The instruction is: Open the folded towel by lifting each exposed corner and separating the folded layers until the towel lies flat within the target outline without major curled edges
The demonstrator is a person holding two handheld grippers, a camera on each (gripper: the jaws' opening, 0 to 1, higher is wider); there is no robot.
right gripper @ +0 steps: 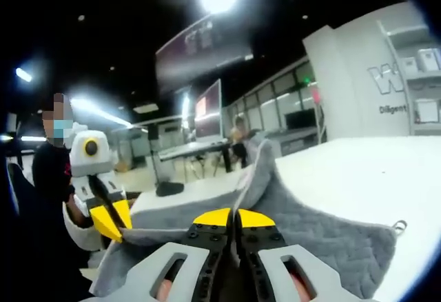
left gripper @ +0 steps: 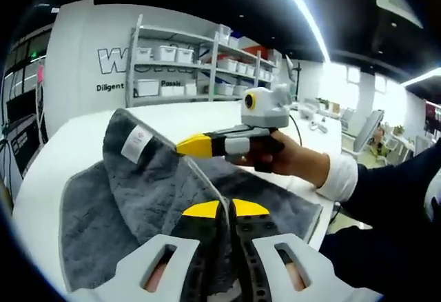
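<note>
In the left gripper view, the grey towel [left gripper: 138, 198] lies partly on the white table [left gripper: 41, 178], one layer raised w/ a white label [left gripper: 136, 143] facing up. The left gripper [left gripper: 226, 209] has its jaws pinched narrow on a towel edge at bottom centre. The right gripper [left gripper: 185, 146], held in a hand [left gripper: 275, 156], comes in from the right and nips the raised fold. Shelves [left gripper: 200, 64] w/ white bins stand behind.

In the right gripper view, the right gripper [right gripper: 231, 218] is closed tight on the towel [right gripper: 324, 236], which peaks up above the jaws. The left gripper [right gripper: 117, 229] grips the towel's edge at left.
</note>
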